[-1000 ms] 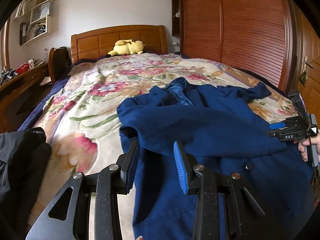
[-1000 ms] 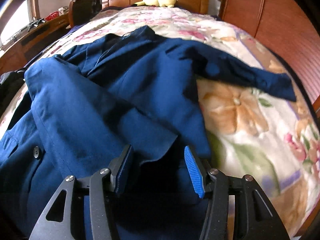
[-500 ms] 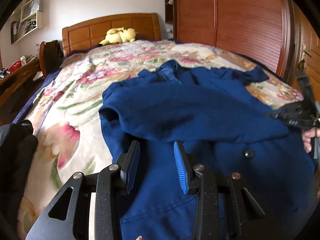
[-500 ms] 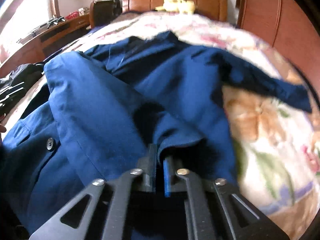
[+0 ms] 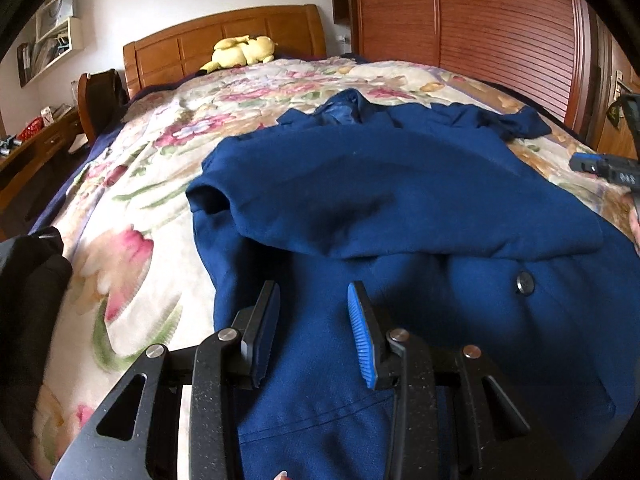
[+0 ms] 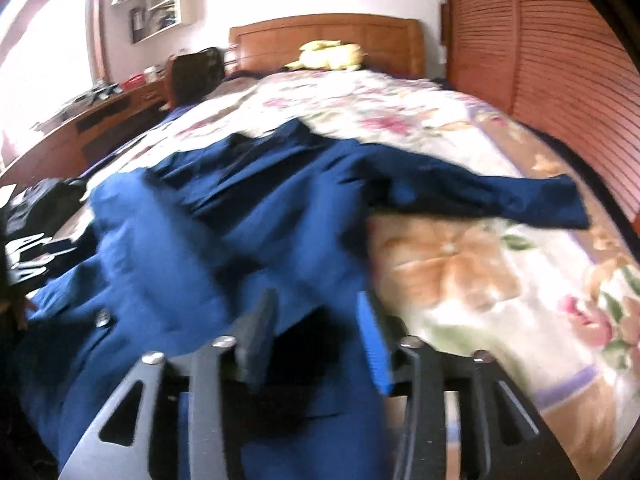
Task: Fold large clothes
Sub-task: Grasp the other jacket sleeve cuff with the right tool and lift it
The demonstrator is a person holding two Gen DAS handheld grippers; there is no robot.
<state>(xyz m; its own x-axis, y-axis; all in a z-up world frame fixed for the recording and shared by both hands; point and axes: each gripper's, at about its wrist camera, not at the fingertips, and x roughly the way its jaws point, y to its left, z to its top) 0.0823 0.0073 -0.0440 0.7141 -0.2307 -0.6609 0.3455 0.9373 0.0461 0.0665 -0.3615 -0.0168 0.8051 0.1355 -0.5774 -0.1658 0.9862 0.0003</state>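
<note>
Both grippers hover with jaws spread, gripping nothing: left gripper [image 5: 314, 330], right gripper [image 6: 318, 338]; the blue coat [image 5: 400, 200] lies on the floral bedspread [image 5: 132, 264], one sleeve [image 5: 360, 196] crossed over; that loose sleeve may slide off if the hem is tugged.

I note a floral bedspread [image 5: 132, 216], a yellow plush toy [image 5: 242, 51] against the wooden headboard [image 5: 224, 40], a louvred wardrobe [image 5: 500, 32] alongside, and dark clothing [image 5: 28, 280] at the bed's near-left edge.
</note>
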